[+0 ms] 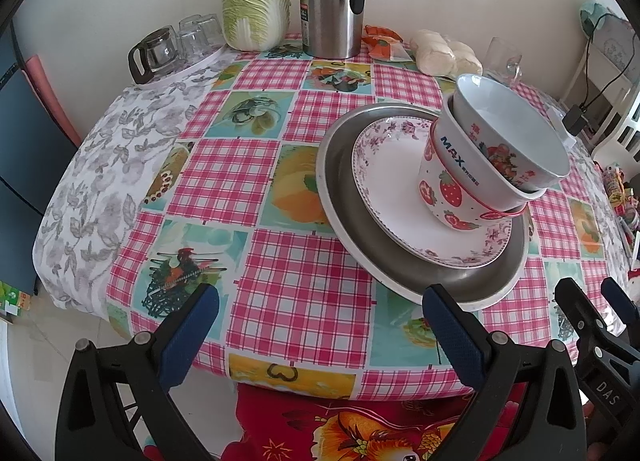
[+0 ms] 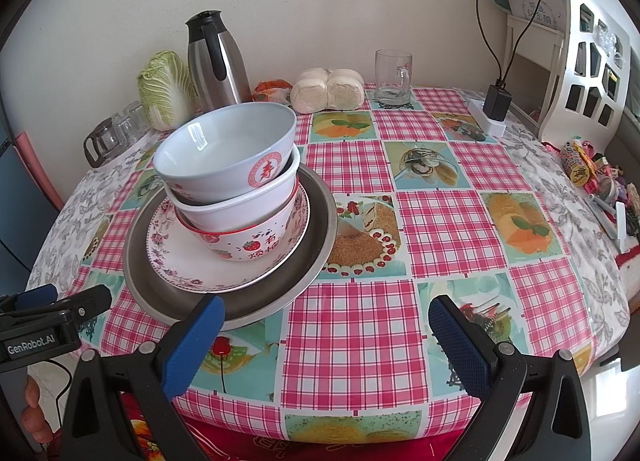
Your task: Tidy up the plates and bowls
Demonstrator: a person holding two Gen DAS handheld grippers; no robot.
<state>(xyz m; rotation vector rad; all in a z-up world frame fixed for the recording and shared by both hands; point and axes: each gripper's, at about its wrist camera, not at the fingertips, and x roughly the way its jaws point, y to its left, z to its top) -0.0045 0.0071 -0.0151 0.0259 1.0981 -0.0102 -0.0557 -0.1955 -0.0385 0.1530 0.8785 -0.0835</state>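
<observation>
One stack on the bench point(image 2: 440, 221), both my claws spread wide and empty!

Largest first: one metal tray point(image 2: 320, 229) near the bench's front edge, one floral plate point(image 2: 176, 261) on it, then three nested bowls — strawberry bowl point(image 2: 256, 247), white bowl point(image 2: 240, 207), grey-blue bowl point(image 2: 224, 153) on top. My left claw point(image 1: 320, 325) and right claw point(image 2: 326, 335) hover at the edge, touching nothing.
</observation>
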